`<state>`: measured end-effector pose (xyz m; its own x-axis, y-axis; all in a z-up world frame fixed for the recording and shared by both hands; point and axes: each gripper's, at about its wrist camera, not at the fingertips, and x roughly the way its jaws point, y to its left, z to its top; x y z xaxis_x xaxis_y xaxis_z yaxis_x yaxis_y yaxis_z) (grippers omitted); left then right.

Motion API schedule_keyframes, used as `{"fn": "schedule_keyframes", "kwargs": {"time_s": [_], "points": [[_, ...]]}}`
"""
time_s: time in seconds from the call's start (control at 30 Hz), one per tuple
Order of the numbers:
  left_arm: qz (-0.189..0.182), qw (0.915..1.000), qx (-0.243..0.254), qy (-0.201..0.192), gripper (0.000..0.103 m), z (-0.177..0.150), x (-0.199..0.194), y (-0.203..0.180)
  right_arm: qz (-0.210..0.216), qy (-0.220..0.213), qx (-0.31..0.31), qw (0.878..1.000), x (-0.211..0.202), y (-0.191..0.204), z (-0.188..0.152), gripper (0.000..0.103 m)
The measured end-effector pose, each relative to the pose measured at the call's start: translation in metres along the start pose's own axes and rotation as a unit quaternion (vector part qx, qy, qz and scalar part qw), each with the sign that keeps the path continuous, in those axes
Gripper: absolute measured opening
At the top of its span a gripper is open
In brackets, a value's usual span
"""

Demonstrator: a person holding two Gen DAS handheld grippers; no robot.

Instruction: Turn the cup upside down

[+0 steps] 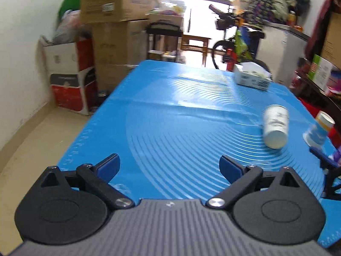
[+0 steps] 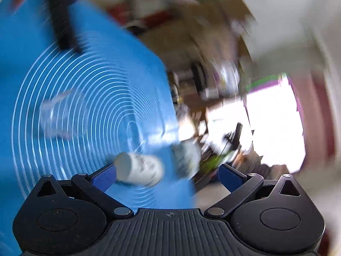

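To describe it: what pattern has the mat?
Blue mat with concentric white rings; left wrist view.

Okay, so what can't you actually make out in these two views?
- Right wrist view: motion blur smears the white cup; its print is unreadable.
- Left wrist view: the right tongs are cut off by the edge.
- Left wrist view: the blue-patterned cup is blurred; whether it rests on the mat is unclear.

Two paper cups [image 1: 275, 126] [image 1: 319, 129], one white box [image 1: 252, 75], one blue mat [image 1: 170, 115].
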<state>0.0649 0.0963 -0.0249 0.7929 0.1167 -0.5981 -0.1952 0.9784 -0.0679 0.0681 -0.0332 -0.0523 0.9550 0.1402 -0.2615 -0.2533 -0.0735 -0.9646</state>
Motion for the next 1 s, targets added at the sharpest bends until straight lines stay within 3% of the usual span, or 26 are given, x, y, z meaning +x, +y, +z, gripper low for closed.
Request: {"fn": "schedule_keyframes", "kwargs": {"time_s": [0.07,0.13,0.2,0.3,0.4,0.63,0.7,0.83,1.0], "points": [[0.013,0.9999,-0.005,-0.006,0.098,-0.001,-0.001,0.008,-0.032,-0.033,-0.123,0.991,0.000,0.015,0.008,0.103],[0.023,0.9997,-0.004,-0.011,0.098,-0.002,-0.001,0.015,-0.049,-0.064,-0.234,0.969,0.001,0.029,0.012,0.103],[0.028,0.9995,-0.003,-0.012,0.098,-0.002,0.000,0.019,-0.057,-0.094,-0.342,0.933,0.001,0.042,0.010,0.103],[0.033,0.9994,-0.008,-0.010,0.098,-0.004,0.002,0.027,-0.063,-0.137,-0.471,0.869,0.005,0.061,0.004,0.103],[0.035,0.9993,-0.013,-0.006,0.098,-0.004,0.007,0.033,-0.047,-0.160,-0.545,0.822,0.008,0.073,0.003,0.103],[0.038,0.9991,-0.020,0.005,0.098,-0.002,0.013,0.043,-0.002,-0.211,-0.626,0.751,0.012,0.095,-0.007,0.103],[0.038,0.9991,-0.019,0.004,0.098,-0.003,0.013,0.043,0.010,-0.225,-0.639,0.736,0.014,0.098,-0.008,0.103],[0.036,0.9991,-0.022,0.005,0.098,-0.003,0.015,0.044,0.043,-0.225,-0.655,0.720,0.017,0.102,-0.005,0.101],[0.035,0.9991,-0.022,0.005,0.099,-0.004,0.017,0.045,0.065,-0.219,-0.660,0.716,0.023,0.104,-0.001,0.077]]}}
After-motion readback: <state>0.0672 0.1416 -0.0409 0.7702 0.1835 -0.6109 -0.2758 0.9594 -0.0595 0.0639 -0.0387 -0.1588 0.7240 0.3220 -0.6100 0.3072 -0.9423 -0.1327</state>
